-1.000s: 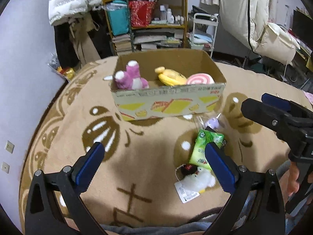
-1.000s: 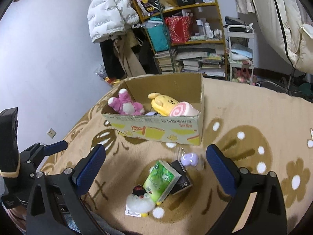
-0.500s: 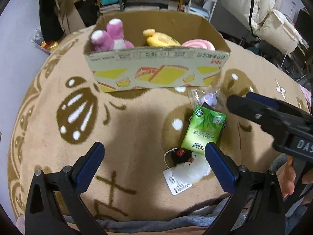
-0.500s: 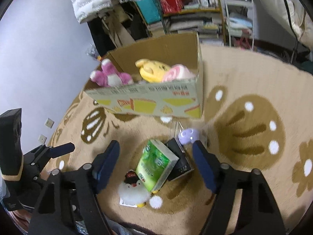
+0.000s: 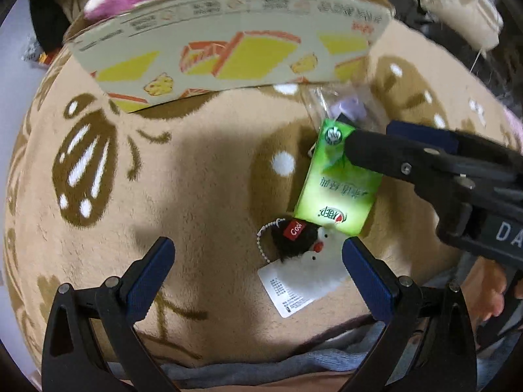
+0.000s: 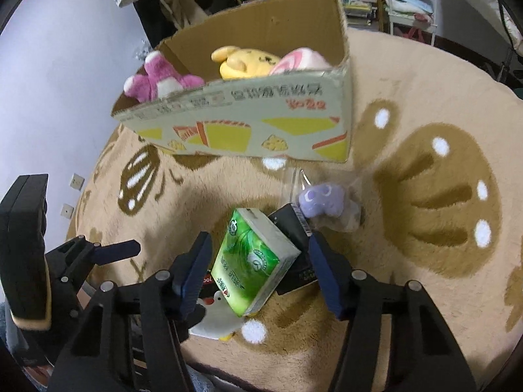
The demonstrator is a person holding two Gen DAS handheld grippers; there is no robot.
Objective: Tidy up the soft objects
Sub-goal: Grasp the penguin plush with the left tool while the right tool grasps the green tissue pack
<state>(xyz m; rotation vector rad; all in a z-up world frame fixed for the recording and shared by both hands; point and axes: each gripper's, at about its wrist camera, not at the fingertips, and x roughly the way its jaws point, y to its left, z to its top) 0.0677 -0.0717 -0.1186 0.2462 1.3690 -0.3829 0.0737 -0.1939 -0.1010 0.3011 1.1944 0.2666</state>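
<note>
While closing around the green tissue pack (image 6: 253, 263), right gripper (image 6: 258, 269) pads not yet pressing its sides. Pack tilted on the rug (image 6: 408, 248), leaning on a black item (image 6: 291, 225), near the cardboard box (image 6: 261, 124) of plush toys. Left gripper (image 5: 258, 272) spread wide, empty, just over the white plush chick (image 5: 313, 268). Probable step: grasping the pack. Next: squeeze gently, lift, carry boxward.
</note>
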